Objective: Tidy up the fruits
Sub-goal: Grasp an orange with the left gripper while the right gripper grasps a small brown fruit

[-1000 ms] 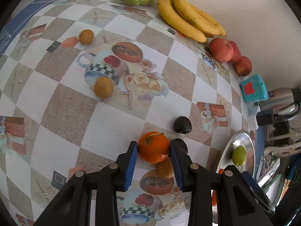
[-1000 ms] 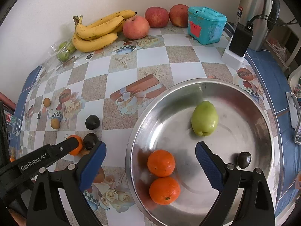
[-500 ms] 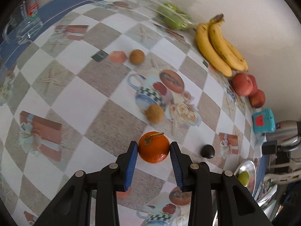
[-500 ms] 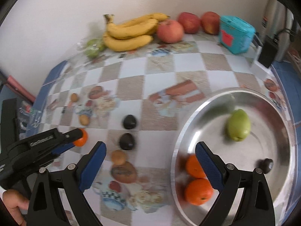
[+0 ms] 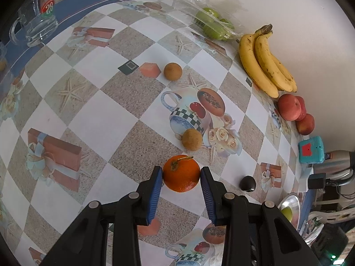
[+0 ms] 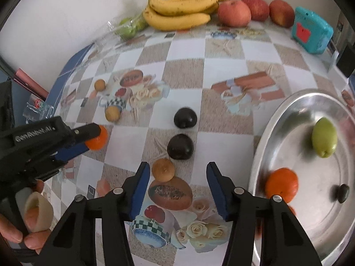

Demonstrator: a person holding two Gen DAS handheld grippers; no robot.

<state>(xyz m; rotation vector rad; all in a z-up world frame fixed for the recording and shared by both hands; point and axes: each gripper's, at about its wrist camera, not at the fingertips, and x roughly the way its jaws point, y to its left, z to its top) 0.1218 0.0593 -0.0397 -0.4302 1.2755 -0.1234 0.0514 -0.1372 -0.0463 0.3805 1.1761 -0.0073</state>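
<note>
left gripper (image 5: 180,177), blue pads clamped across the widest part of a round orange mandarin (image 5: 181,173) held above the checked tablecloth (image 5: 93,119)—likely light, firm, soft-skinned; right gripper (image 6: 177,175) closing, empty, beside a small brown round fruit (image 6: 163,169) on the cloth.

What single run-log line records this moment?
left gripper: shut on round orange tangerine | right gripper: closing, nothing gripped, small brown round fruit by left pad | silver metal tray: partly filled
</note>
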